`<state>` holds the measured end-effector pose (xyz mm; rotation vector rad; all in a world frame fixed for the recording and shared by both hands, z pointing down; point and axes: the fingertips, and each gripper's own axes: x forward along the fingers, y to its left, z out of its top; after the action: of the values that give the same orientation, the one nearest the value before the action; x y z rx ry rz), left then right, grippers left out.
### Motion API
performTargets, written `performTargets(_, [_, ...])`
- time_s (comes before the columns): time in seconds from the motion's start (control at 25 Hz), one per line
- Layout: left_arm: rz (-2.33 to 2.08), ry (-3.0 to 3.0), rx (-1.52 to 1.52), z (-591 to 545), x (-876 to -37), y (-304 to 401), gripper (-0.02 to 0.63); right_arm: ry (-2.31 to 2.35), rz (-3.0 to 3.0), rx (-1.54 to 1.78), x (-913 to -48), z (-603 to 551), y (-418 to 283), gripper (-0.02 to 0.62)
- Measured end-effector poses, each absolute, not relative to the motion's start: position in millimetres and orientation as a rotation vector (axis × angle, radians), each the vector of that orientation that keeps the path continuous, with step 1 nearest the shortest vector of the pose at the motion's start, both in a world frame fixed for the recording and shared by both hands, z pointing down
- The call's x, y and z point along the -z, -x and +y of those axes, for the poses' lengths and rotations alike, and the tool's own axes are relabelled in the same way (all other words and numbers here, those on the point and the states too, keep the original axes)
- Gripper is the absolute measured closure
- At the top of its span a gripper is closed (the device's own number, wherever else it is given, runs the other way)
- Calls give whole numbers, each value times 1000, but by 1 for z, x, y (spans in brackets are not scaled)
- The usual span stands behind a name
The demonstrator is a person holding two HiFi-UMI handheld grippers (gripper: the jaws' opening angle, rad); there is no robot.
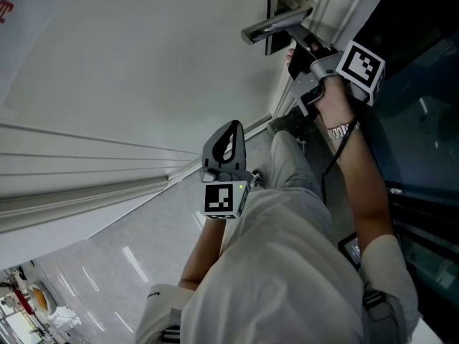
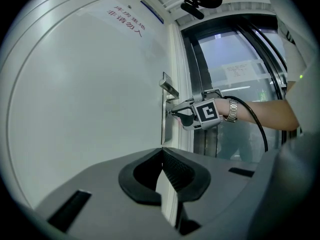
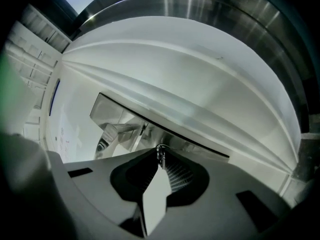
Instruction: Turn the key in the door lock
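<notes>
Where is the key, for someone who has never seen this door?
Find the white door, then the metal lock plate at its edge. Below the handle, the key is the tiny metal piece pinched in the right tool's tips, far smaller than the handle.

The handle [image 1: 276, 26] sits at 1 o'clock; the right gripper [image 1: 300, 49] lies just beneath, around the key [image 3: 160, 153]; the left gripper [image 1: 235, 126] hangs at 7 o'clock from it.

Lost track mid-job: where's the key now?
Right gripper view: the key is pinched by the right gripper, at the lock plate near the handle.
</notes>
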<state>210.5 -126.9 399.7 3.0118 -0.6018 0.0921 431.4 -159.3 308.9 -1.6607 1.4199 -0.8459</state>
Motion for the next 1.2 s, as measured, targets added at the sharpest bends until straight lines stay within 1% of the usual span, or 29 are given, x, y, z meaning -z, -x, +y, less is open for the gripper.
performTargets(0.2, [-610, -3011, -89, -128, -399, -209, 597, 1681, 1441, 846, -316, -157, -433, 486])
performTargets(0.56, [-648, -3005, -105, -131, -402, -203, 597, 1688, 1609, 832, -331, -141, -405, 485])
performTargets(0.72, [-690, -3001, -116, -134, -400, -193, 597, 1669, 1693, 849, -346, -137, -370, 485])
performTargets(0.8, [-721, -2997, -132, -136, -401, -185, 597, 1669, 1718, 867, -356, -135, -352, 499])
performTargets(0.84, [-736, -2997, -133, -139, -400, -181, 597, 1678, 1732, 863, -360, -135, -344, 548])
performTargets(0.88, [-751, -2996, -131, -142, -399, -178, 598, 1697, 1745, 855, -365, -135, -338, 582])
performTargets(1.0, [-797, -2984, -130, -150, -399, -168, 598, 1804, 1813, 824, -379, -135, -321, 591])
performTargets(1.2, [-883, -2959, -121, -160, -396, -147, 598, 1914, 2019, 672, -383, -137, -277, 591])
